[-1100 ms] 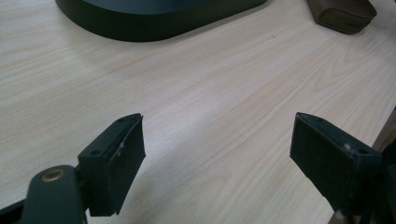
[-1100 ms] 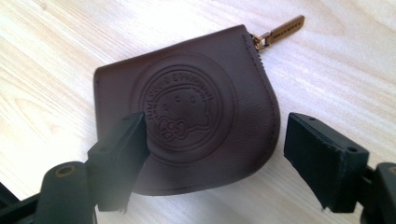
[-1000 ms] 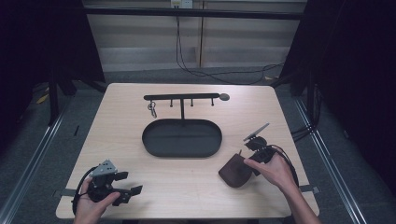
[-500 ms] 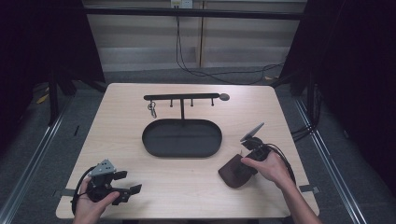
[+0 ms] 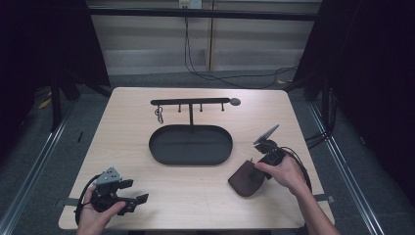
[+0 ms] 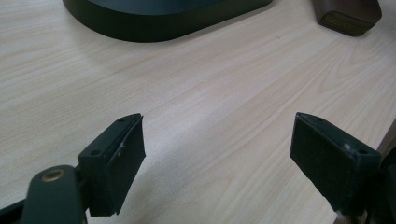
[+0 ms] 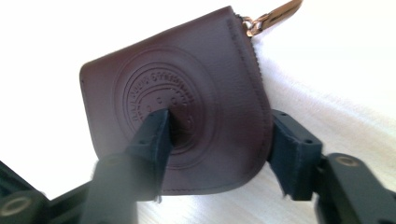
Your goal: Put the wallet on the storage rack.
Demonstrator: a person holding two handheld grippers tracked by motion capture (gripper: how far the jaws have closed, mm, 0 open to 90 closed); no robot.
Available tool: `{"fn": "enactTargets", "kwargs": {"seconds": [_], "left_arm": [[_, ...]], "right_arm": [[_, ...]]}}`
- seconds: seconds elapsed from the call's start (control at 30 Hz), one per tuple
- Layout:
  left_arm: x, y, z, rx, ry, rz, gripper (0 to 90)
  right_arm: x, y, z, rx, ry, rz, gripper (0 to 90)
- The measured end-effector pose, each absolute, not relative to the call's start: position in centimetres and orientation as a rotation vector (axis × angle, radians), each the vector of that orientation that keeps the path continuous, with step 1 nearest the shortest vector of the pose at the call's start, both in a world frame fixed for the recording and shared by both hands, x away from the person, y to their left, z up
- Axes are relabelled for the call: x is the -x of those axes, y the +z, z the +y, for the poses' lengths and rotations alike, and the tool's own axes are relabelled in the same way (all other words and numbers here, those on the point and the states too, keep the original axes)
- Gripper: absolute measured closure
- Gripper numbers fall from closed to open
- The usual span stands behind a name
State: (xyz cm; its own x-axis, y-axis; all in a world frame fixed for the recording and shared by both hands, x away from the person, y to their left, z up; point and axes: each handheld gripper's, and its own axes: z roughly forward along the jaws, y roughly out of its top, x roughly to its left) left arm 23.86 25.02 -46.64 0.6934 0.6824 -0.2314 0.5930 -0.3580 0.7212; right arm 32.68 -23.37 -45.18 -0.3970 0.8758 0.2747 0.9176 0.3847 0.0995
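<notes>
Pouch (image 5: 247, 179) of dark brown leather is lying on the tabletop (image 5: 195, 196), near the right end of the black oval tray (image 5: 190, 145); it is looking light and soft. Left gripper (image 6: 217, 149) is standing wide apart over bare wood. Right gripper (image 7: 217, 140) has just been closing, one jaw pressing on the embossed round seal and the other on the stitched edge, beside the brass zipper pull (image 7: 273, 14); this firm seam is seeming the best hold.

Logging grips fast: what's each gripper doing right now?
Left gripper: open, empty.
Right gripper: jaws just closing around the brown pouch; firm grip cannot be told.
</notes>
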Motion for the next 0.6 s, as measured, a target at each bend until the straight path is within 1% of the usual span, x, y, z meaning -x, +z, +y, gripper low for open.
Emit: {"fn": "enactTargets", "kwargs": {"seconds": [0.2,0.33,0.43,0.53,0.6], "left_arm": [[-23.8,-46.7,24.9,-2.071,0.134,0.974,17.8],[-23.9,-46.7,24.9,-2.076,0.125,0.972,17.8],[-23.8,-46.7,24.9,-2.07,0.127,0.967,17.8],[-23.8,-46.7,24.9,-2.071,0.124,0.968,17.8],[-23.8,-46.7,25.0,-2.072,0.128,0.966,17.8]], "right_arm": [[-33.0,-44.2,-24.0,1.611,-0.4,-2.445,58.1],[-33.0,-44.0,-24.1,1.614,-0.397,-2.434,58.6],[-33.2,-43.6,-24.0,1.615,-0.389,-2.439,61.7],[-33.3,-42.9,-23.9,1.614,-0.373,-2.459,62.8],[-33.3,-42.4,-23.9,1.612,-0.386,-2.46,67.3]]}}
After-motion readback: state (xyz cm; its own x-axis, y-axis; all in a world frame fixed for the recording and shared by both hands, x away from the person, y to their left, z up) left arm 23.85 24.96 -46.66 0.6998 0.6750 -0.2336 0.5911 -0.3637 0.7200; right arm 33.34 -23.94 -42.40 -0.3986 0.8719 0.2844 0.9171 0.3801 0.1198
